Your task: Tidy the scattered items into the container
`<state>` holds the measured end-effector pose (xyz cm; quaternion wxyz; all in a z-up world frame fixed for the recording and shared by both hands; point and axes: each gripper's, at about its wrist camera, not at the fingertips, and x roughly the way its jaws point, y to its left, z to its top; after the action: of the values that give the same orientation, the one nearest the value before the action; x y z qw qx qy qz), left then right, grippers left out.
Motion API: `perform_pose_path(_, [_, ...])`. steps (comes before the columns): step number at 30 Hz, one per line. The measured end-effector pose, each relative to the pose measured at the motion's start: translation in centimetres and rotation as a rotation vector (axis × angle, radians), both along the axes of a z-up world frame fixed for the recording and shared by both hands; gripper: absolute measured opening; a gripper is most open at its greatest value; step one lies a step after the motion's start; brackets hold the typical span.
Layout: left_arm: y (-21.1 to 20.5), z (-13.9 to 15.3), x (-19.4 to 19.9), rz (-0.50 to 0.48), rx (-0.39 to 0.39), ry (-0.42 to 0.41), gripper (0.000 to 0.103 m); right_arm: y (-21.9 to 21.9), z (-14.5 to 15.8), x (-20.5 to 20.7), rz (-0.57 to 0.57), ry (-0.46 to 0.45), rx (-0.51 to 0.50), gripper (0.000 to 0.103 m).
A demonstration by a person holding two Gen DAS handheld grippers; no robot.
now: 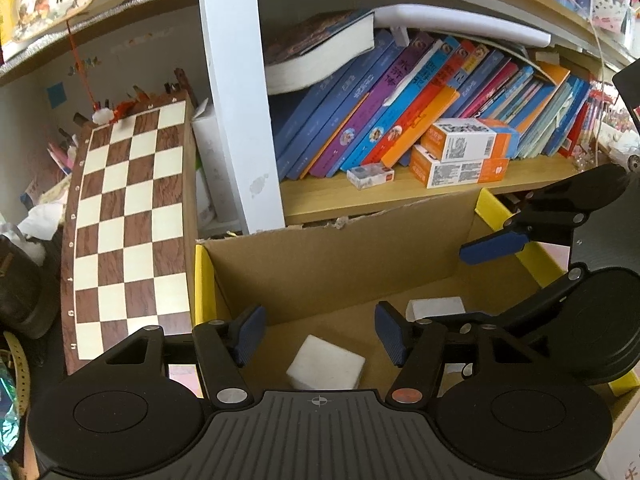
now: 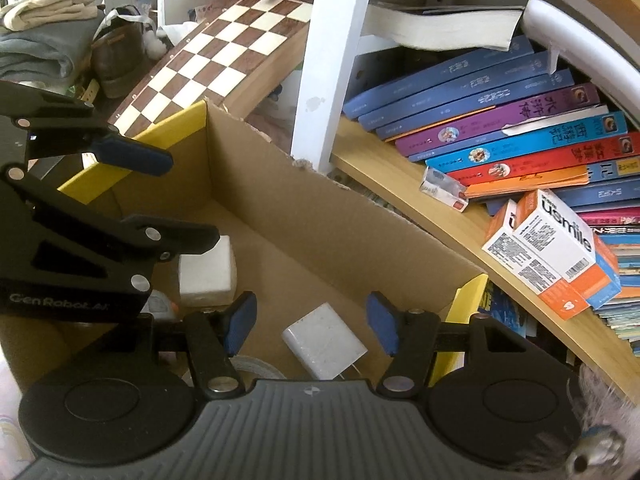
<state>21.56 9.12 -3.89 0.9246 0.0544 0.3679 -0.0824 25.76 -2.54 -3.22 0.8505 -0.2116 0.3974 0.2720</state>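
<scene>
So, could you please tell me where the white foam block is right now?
The white foam block lies on the floor of the cardboard box, below the open left gripper; in the right wrist view it sits left of the flat white charger.

Open brown cardboard box [image 1: 340, 264] with yellow flap edges, white foam cube [image 1: 326, 366] lying tilted on its floor, flat white rectangular block [image 2: 324, 340] near it.

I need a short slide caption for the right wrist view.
Open right tongs above a cardboard box holding two white blocks, beside a bookshelf.
</scene>
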Motion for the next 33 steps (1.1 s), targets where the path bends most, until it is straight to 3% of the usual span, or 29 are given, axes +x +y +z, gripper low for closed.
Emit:
perform_pose_path(11, [-0.1,2.9,-3.6,0.002,0.004,-0.07,0.064,-0.7,3.0,-3.3,-0.004,-0.059,0.03,0.07])
perform_pose_path(16, [0.2,4.0,-6.2,0.026,-0.005,-0.097,0.072,-1.5,4.4,-5.6,-0.019,-0.097,0.048,0.083])
perform_pose_path(28, [0.1,5.1,-11.1,0.064,-0.006,-0.121,0.083,-4.4,6.7,-10.7,-0.099,-0.142,0.127,0.1])
perform_pose_path(33, [-0.7,5.3,-12.7,0.076,0.002,-0.142,0.086,-5.5,6.6,-12.6,-0.136,-0.139,0.146,0.101])
